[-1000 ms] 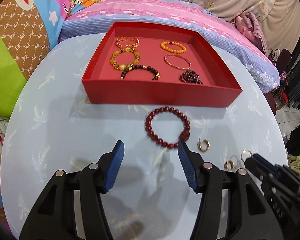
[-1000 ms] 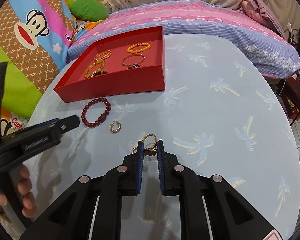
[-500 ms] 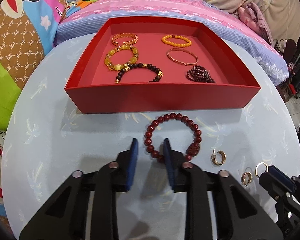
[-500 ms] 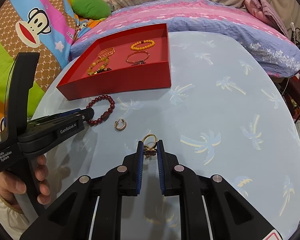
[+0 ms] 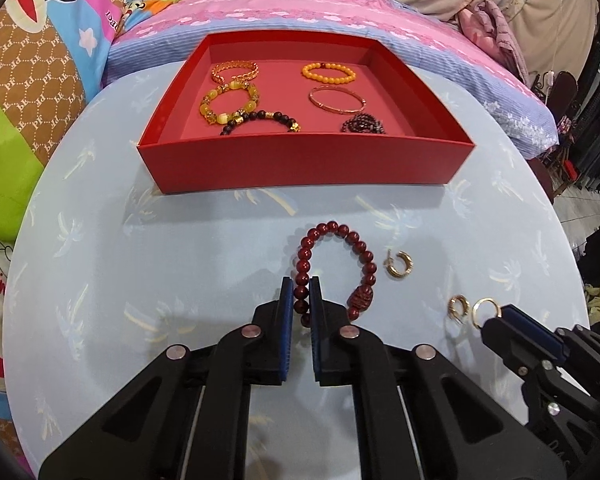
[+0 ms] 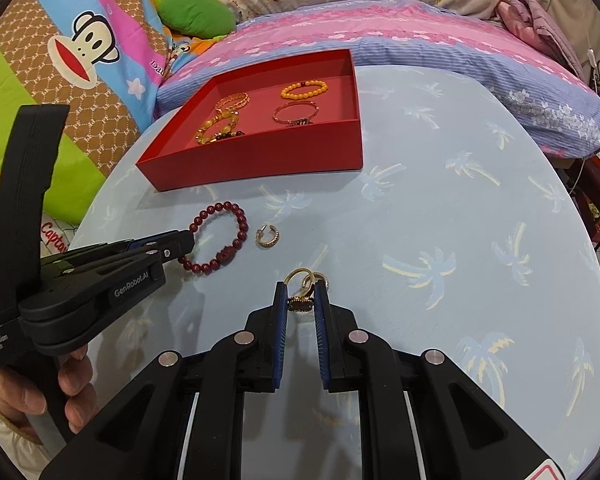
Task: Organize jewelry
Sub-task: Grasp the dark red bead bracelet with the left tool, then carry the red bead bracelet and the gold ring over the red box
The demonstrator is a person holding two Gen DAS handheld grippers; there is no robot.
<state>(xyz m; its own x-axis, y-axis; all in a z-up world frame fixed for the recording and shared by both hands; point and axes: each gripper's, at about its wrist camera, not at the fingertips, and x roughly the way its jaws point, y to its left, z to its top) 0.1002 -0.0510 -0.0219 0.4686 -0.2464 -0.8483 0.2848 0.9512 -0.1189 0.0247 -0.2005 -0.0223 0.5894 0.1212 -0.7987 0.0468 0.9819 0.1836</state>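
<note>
1. Round table [image 5: 100, 280] w/ pale blue palm-print cloth, bedding behind it; everything sits on it.
2. Red tray [image 5: 300, 164] at the far side, long axis running L–R in the left wrist view. Inside: amber bead bracelet [image 5: 230, 104], orange bead bracelet [image 5: 329, 72], thin bangle [image 5: 337, 100], black bead bracelet [image 5: 260, 120], a dark bead bunch at the near right corner.
3. Left gripper [image 5: 301, 280], black w/ blue pads, seen side-on from the right wrist cam; "GenRobot.AI" on its side, "Data Acquisition System" on the handle, a hand [image 6: 32, 392] wrapped round that.
4. Left jaws have just been closing and now pinch the dark red bead bracelet [image 5: 332, 268] on its left arc – beads squeezed between the pads, rest of the loop fanning out ahead & to the right, carved bead near the right finger. Bracelet lies on the cloth just in front of the tray.
5. Right gripper [image 6: 301, 286]: jaws narrow, clamped on a small dark-stone ring [image 6: 300, 303]; gold rings [image 6: 298, 278] right at its tips.
6. Lone gold hoop earring [image 5: 398, 265] just beside the bracelet, open side facing left.
</note>
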